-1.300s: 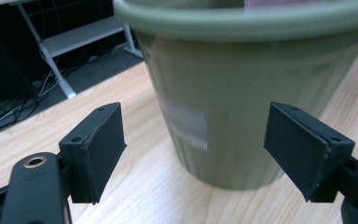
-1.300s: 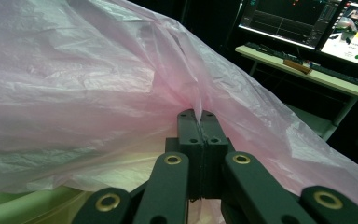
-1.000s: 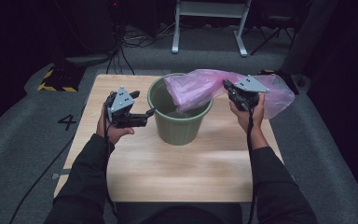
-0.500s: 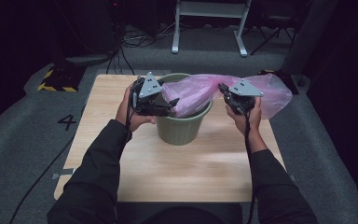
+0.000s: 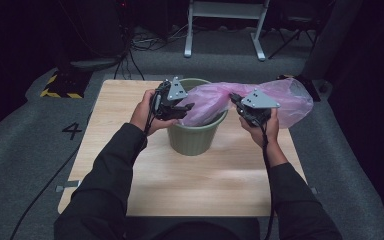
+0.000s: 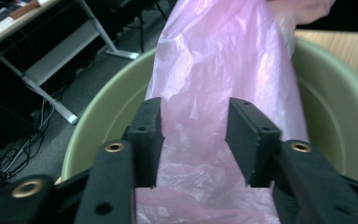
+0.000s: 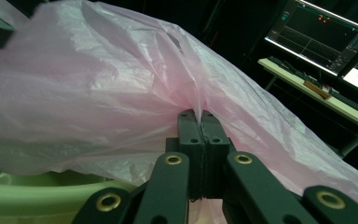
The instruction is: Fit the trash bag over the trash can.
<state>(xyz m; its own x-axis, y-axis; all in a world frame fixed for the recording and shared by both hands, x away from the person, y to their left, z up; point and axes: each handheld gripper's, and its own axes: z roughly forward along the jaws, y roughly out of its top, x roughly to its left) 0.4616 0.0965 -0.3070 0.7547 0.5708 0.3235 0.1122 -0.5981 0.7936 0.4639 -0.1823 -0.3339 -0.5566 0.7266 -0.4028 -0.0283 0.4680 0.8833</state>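
Right gripper pinches the pink bag, jaws pressed together; left gripper spread around it over the bin; lining barely begun.

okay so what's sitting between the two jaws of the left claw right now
A fold of the pink plastic bag lies in the gap of the open left claw, hanging into the green bin. The left gripper view shows it; the jaws have not closed on it.
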